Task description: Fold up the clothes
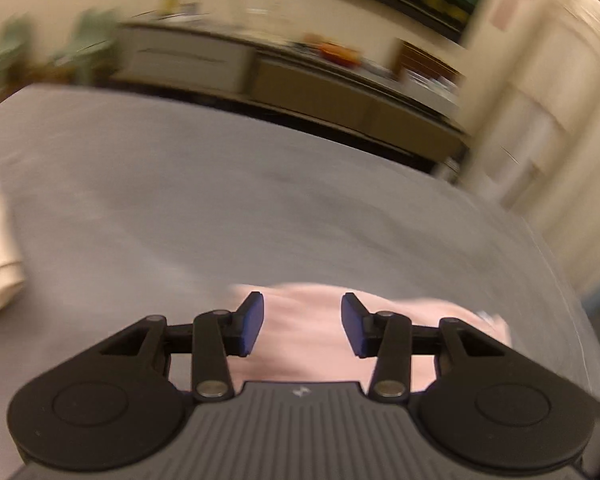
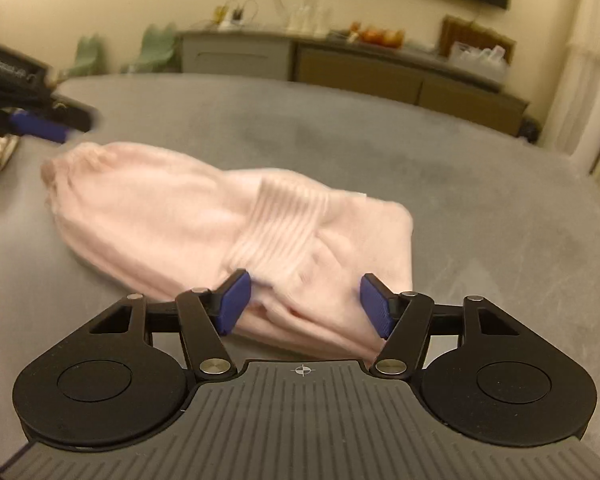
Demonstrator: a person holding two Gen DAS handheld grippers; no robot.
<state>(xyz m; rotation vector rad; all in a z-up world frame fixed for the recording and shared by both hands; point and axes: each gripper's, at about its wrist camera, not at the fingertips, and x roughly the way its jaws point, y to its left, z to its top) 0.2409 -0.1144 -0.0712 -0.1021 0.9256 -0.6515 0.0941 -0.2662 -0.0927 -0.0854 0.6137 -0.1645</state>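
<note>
Pink garment, bunched on grey table: right gripper spread at its 6 o'clock edge, left gripper spread, empty; risk: a thick pinch drags the whole bundle

We look from two wrist-mounted fisheye cameras, each sitting just behind its own fingers and facing forward along them. Our left view rides low and tilted over the grey table, close above the pink garment, with the left gripper filling the bottom; the picture is blurred. Our right view is level, near the same pink garment, behind the right gripper, and catches the left gripper at its left edge. Both views share the table, garment and the far sideboard.
</note>
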